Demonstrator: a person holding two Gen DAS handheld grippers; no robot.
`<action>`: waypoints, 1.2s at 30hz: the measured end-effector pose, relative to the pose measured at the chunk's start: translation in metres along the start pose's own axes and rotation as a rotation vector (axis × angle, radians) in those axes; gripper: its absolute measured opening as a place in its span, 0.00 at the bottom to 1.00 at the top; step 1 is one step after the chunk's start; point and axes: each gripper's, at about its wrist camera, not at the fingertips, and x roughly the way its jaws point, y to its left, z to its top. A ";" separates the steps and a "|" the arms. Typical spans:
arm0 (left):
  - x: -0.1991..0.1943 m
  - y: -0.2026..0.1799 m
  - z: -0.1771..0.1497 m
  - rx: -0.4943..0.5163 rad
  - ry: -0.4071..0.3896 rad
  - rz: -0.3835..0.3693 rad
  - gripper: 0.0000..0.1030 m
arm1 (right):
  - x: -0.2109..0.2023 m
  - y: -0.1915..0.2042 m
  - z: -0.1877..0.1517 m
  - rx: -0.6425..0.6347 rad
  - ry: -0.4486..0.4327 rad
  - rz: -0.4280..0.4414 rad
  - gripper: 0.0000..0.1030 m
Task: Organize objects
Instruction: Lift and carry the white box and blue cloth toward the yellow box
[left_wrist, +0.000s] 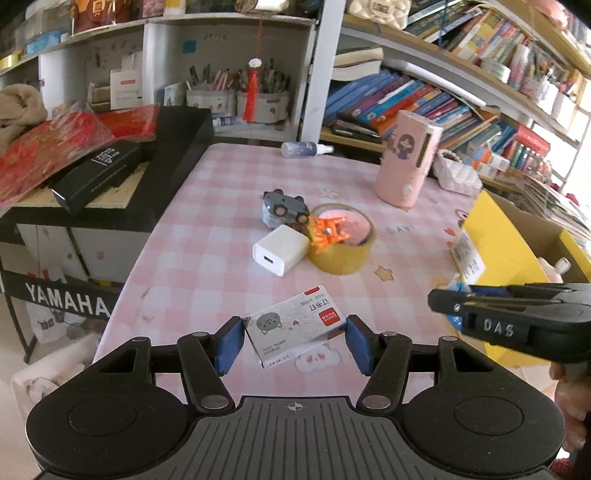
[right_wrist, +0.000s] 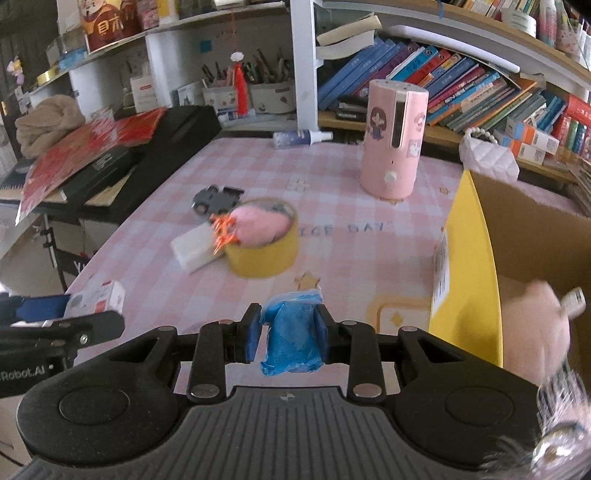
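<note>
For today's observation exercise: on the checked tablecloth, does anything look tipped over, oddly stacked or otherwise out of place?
Yes. The spray bottle lies on its side at the table's far edge. The toy car appears flipped, wheels up. A pink plush sits stuffed inside the tape roll, with an orange clip against its rim.

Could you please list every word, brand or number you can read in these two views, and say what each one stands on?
"YAMAHA": front of the black keyboard.
"DAS": side of the right tongs.
"Robot.AI": side of the left tongs, start cut off.
"ICE DAY": pink checked tablecloth.
"24/6": staple box held in the left tongs; the rest is too small.
Book spines: too blurred.
</note>
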 end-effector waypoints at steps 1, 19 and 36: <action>-0.005 0.000 -0.003 0.004 -0.003 -0.004 0.57 | -0.004 0.002 -0.004 0.001 0.002 0.000 0.27; -0.080 -0.007 -0.064 0.078 -0.006 -0.054 0.57 | -0.084 0.030 -0.078 0.063 -0.011 -0.035 0.27; -0.107 -0.048 -0.100 0.244 0.019 -0.196 0.57 | -0.148 0.015 -0.148 0.217 -0.022 -0.159 0.27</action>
